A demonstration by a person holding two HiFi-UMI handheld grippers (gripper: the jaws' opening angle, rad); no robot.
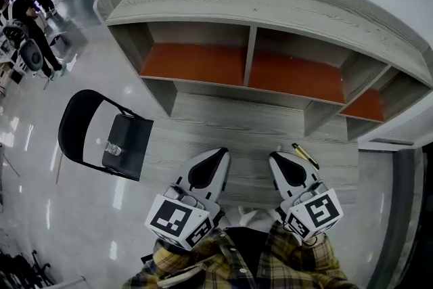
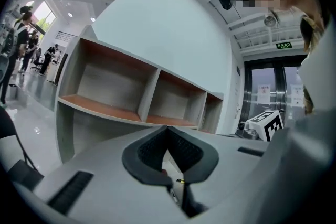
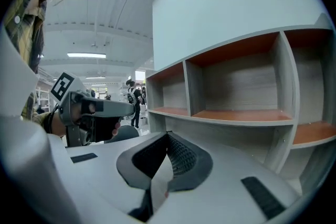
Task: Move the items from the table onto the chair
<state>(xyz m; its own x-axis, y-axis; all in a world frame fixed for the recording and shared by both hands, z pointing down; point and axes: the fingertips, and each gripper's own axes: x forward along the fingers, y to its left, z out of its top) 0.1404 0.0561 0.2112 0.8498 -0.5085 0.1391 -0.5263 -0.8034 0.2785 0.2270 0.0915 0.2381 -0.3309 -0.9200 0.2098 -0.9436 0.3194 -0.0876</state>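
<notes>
Both my tongs are shut and empty. L tongs (image 2: 168,129): jaws tip to tip, no gap, nothing betw. them. R tongs (image 3: 168,136): same, pads pressed together, nothing held. Both are held side by side over the front edge of the table (image 1: 223,124), pointing roughly level at the shelves (image 1: 250,71) at its back. The shelf bays have orange floors and grey wood walls.

One item is on the table: a yellow-and-black pen (image 1: 306,156), or sth like it; it's too small to be sure. It lies flat on the wood towards the right, just beside the R tongs in the head view, not betw. the jaws.

The chair (image 1: 132,139) is a black folding one. It stands on the shiny floor off the table's left end, well apart from the pen and nearer my L tongs. On its seat, near the front-left corner, is a small clear thing (image 1: 114,147); I can't tell what it is.

Far left in the background, people (image 1: 30,17) stand in the hall.
</notes>
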